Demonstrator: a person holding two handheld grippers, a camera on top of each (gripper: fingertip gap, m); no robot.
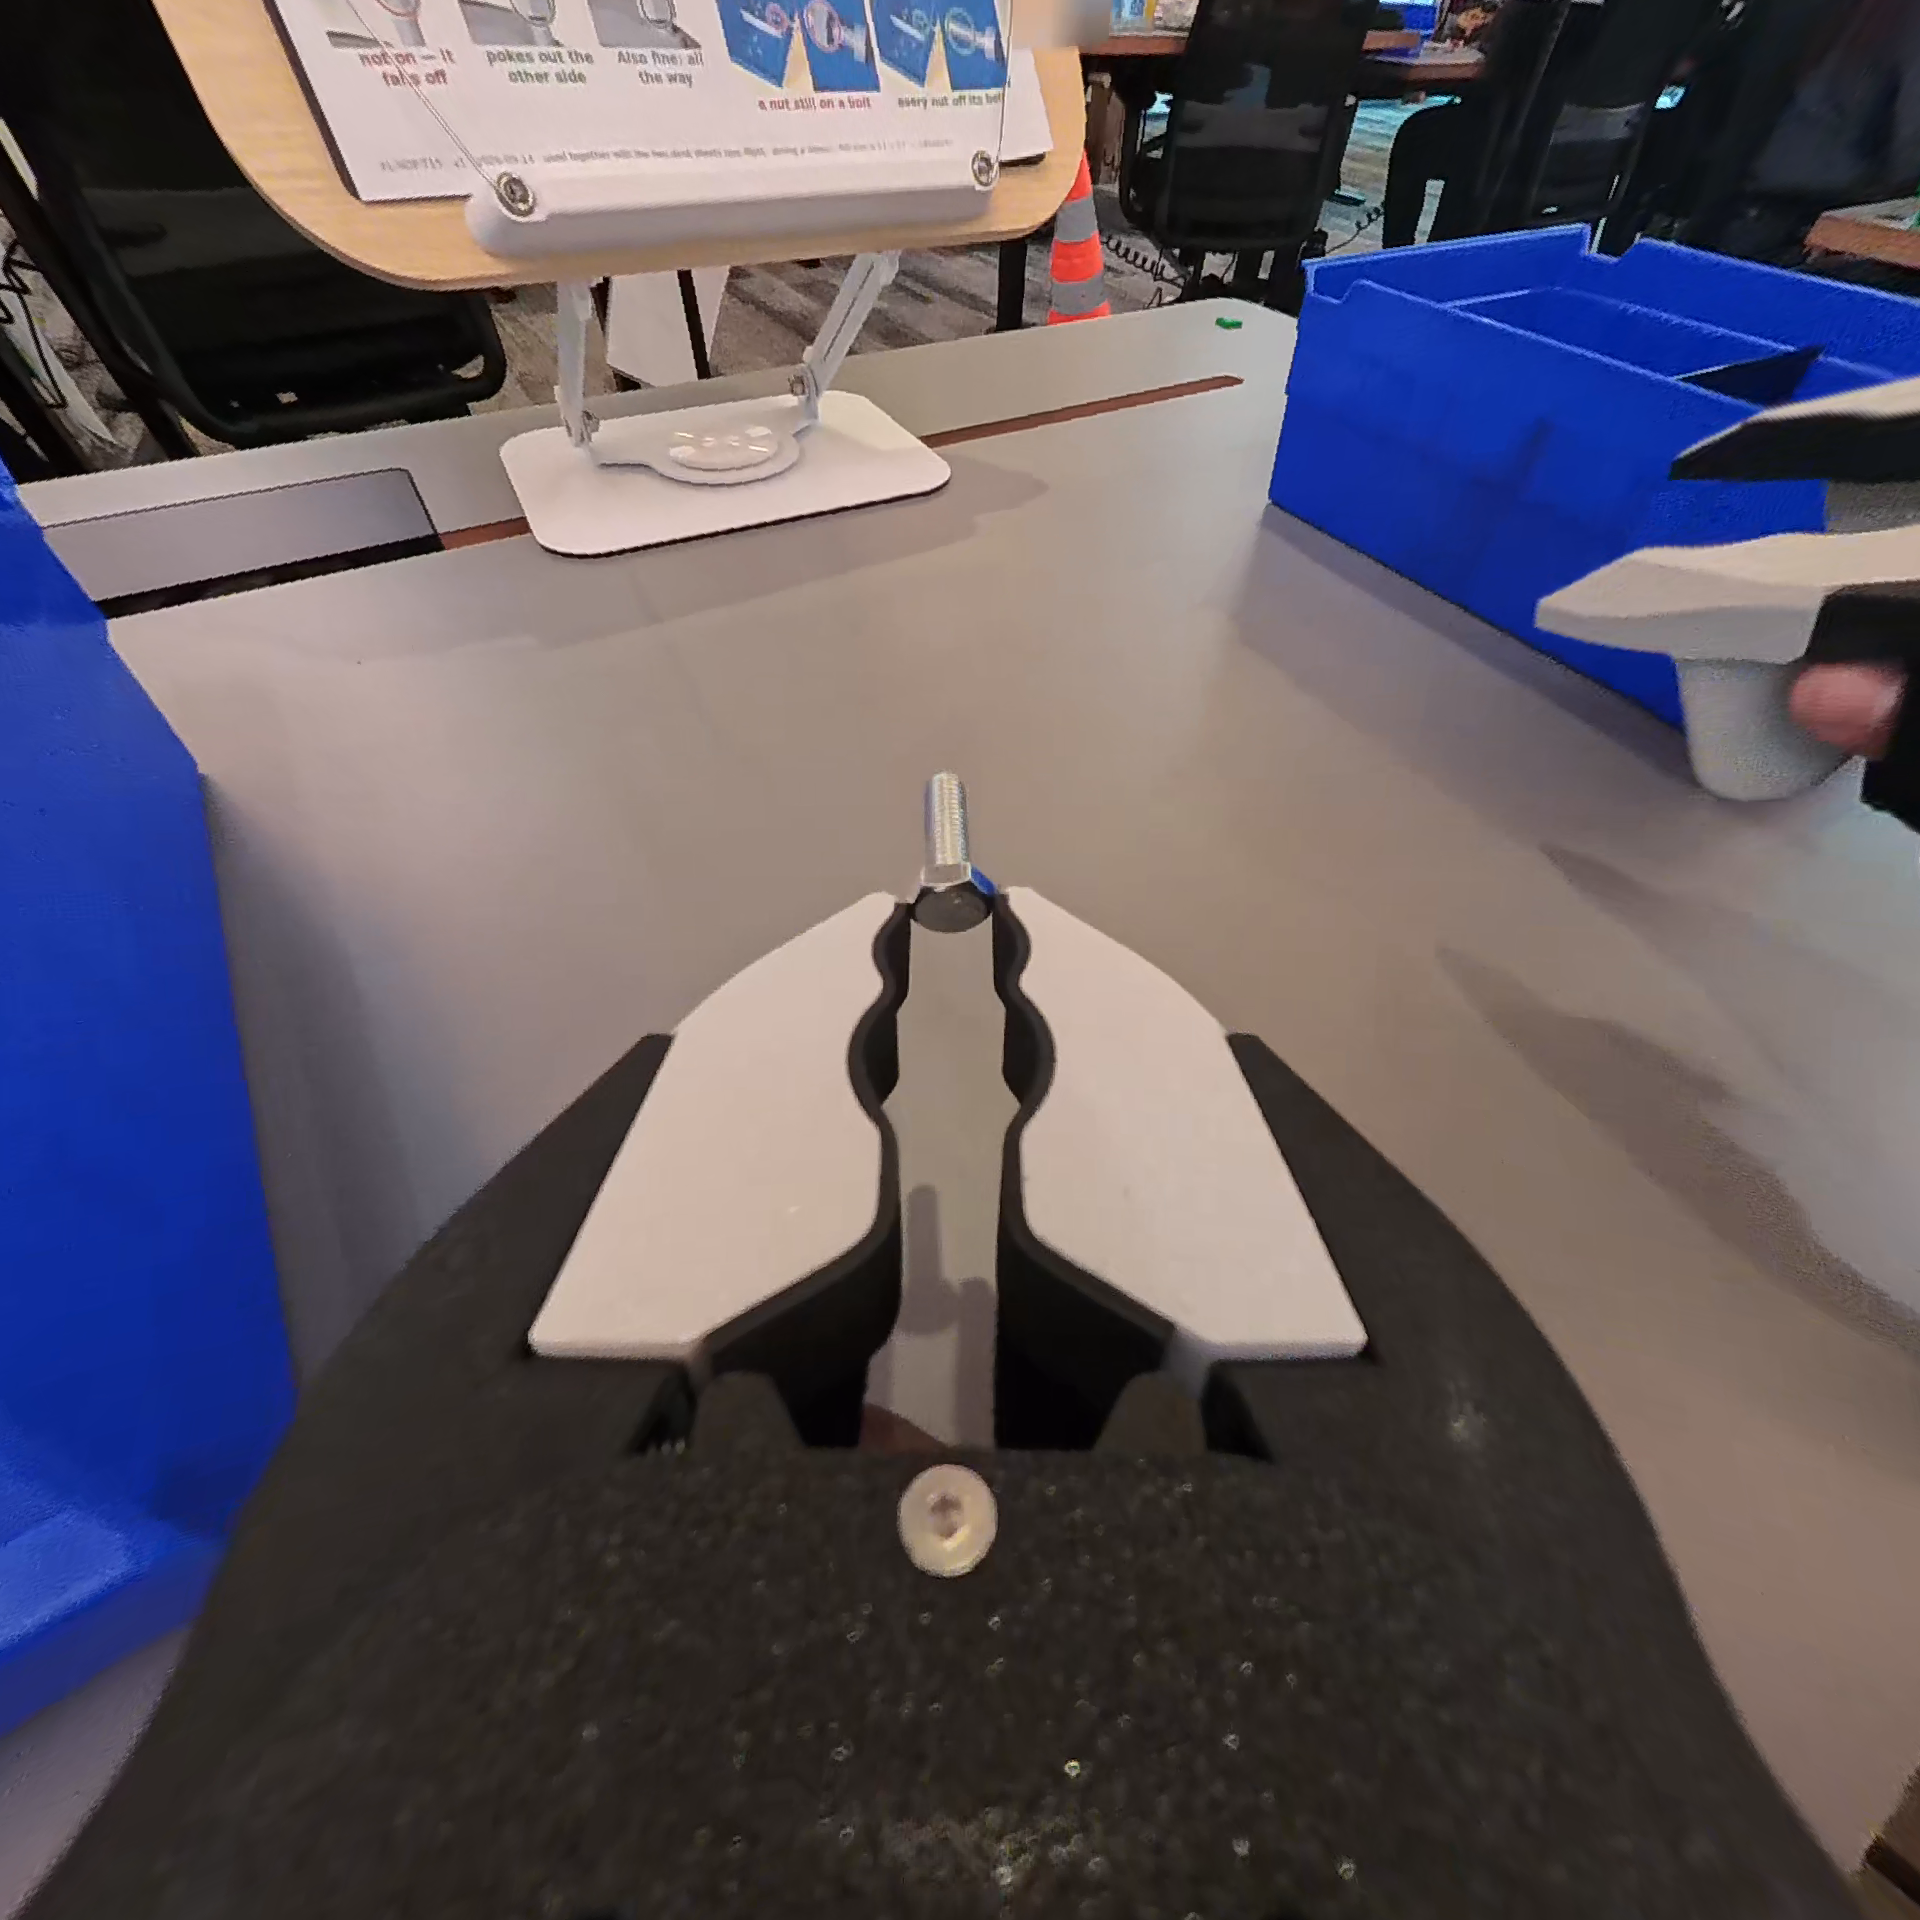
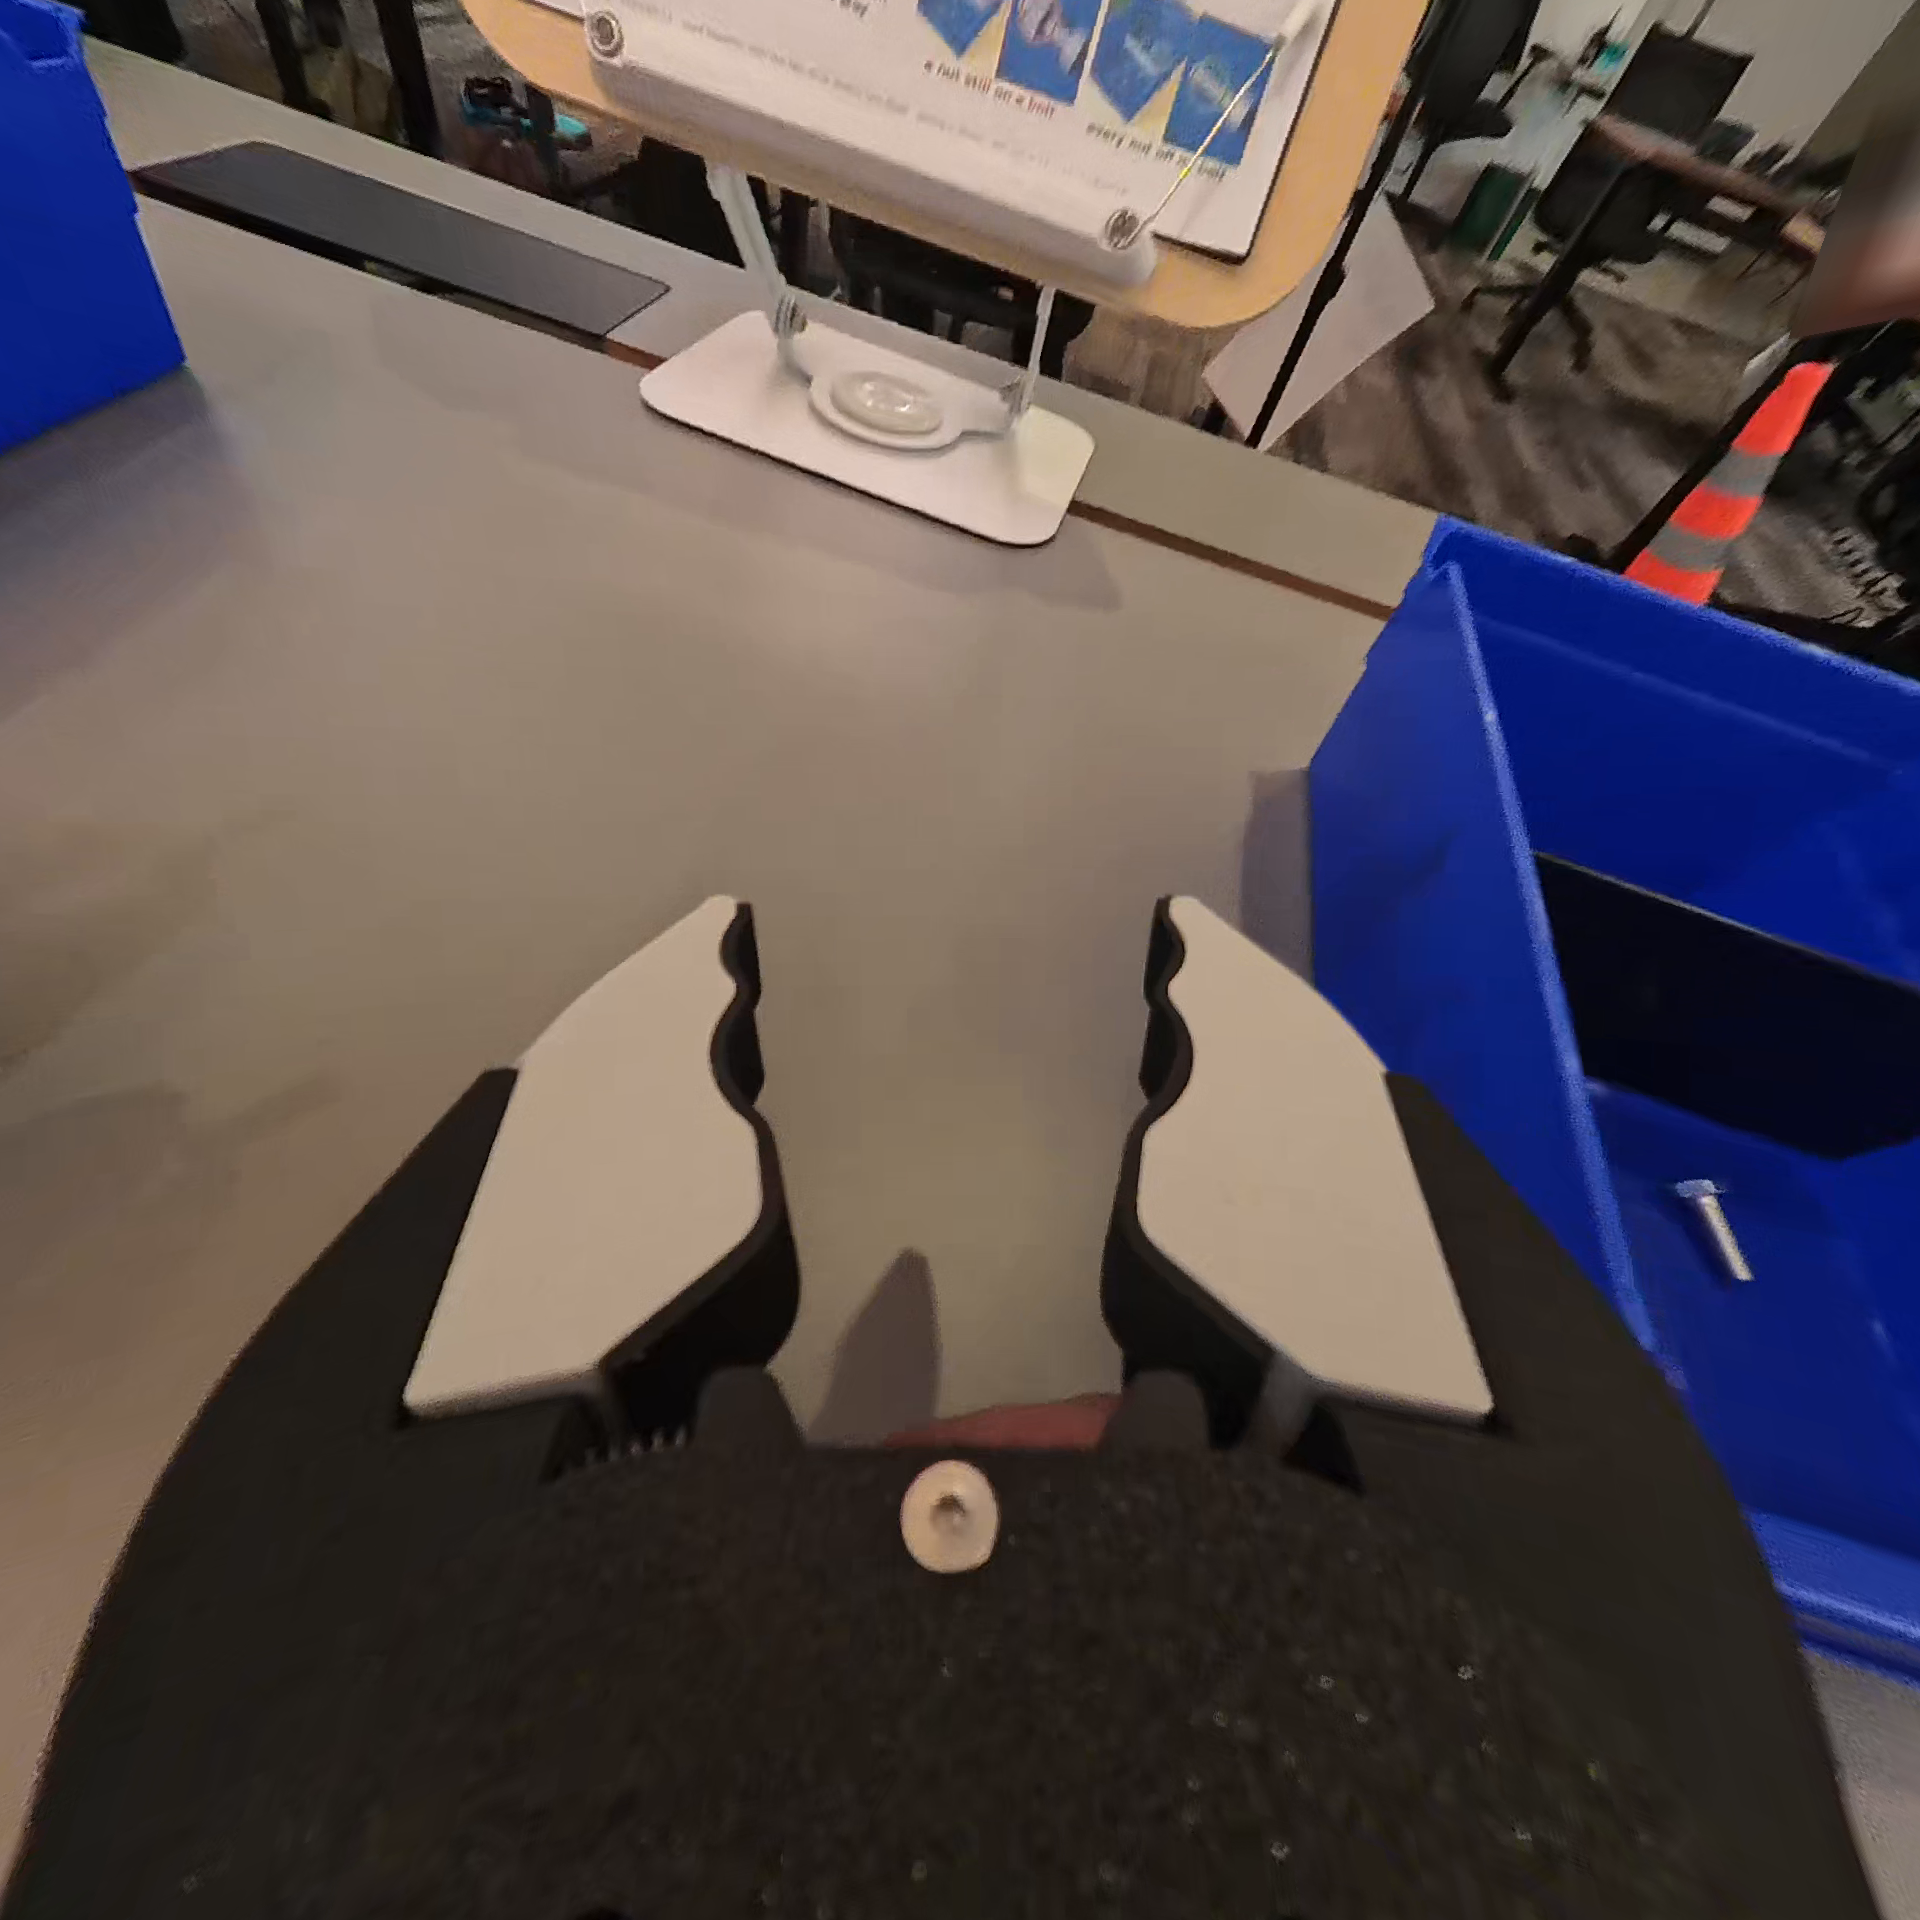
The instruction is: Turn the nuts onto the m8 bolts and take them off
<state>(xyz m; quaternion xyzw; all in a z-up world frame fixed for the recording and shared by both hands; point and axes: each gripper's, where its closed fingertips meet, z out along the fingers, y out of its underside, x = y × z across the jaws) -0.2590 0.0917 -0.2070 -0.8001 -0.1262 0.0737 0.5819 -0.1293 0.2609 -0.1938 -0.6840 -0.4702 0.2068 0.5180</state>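
While your left gripper (image 1: 948, 906) clamps 1 bolt (image 1: 945, 821) pointing to 12 o'clock, your right gripper (image 2: 951, 914) gapes empty near the 3 o'clock bin (image 2: 1455, 831).

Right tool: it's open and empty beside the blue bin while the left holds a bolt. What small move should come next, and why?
Probably swing the right tool over the bin to look for a nut. The left tool already grips a bolt by its head, thread bare and pointing away. No nut shows in either view; only a loose bolt lies in the bin's near compartment.
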